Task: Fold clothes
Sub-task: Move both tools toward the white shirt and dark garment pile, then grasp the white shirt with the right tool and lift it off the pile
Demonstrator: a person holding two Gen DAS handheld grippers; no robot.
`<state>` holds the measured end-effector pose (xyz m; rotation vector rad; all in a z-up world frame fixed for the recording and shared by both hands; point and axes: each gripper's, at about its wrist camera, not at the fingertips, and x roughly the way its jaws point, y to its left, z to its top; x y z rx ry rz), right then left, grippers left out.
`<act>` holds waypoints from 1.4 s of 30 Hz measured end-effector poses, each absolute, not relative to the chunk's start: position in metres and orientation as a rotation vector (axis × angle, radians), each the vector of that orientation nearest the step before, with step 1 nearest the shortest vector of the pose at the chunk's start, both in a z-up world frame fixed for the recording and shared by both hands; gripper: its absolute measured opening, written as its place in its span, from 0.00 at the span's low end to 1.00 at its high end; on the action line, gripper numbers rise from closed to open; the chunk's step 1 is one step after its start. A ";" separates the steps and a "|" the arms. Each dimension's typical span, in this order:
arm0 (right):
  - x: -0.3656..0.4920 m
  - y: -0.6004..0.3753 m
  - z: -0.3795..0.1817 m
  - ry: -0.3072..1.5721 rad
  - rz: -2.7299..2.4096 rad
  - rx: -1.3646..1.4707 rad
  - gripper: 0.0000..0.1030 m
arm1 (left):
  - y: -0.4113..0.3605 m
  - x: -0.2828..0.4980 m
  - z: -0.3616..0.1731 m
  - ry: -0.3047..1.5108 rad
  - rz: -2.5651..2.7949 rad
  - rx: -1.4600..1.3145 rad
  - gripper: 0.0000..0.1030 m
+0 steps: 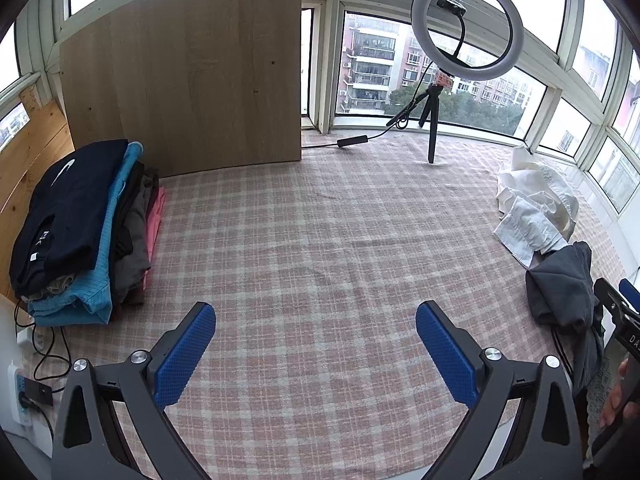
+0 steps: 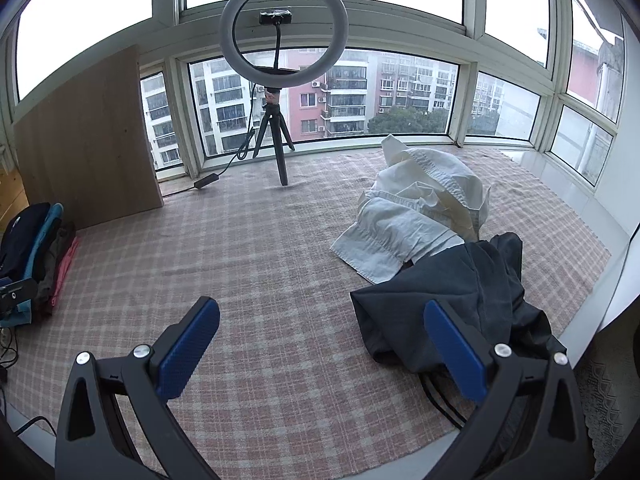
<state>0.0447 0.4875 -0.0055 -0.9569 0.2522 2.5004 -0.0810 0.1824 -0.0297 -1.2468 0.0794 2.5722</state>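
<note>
Soft, even daylight enters through the windows, whose upper panes blow out white. Shadows are faint. Both views are sharp, with strong fisheye bending and dark corners.

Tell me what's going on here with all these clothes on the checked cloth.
A person is folding laundry with a handheld gripper in each hand. Both the left gripper and the right gripper are open and hold nothing. A stack of folded clothes sits at the left by the wooden board. A crumpled white garment and a dark grey garment lie unfolded at the right, the grey one nearest the right gripper.
</note>
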 end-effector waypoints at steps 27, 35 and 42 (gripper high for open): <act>-0.040 0.807 -0.047 0.254 2.531 -1.163 1.00 | 0.305 -0.147 0.029 -0.019 2.703 -1.184 0.98; -0.109 0.850 -0.112 0.363 2.511 -1.372 1.00 | 0.306 -0.162 0.016 0.010 2.718 -1.258 0.98; -0.121 0.847 -0.117 0.640 2.566 -1.370 0.33 | 0.274 -0.164 0.020 -0.003 2.769 -1.259 0.98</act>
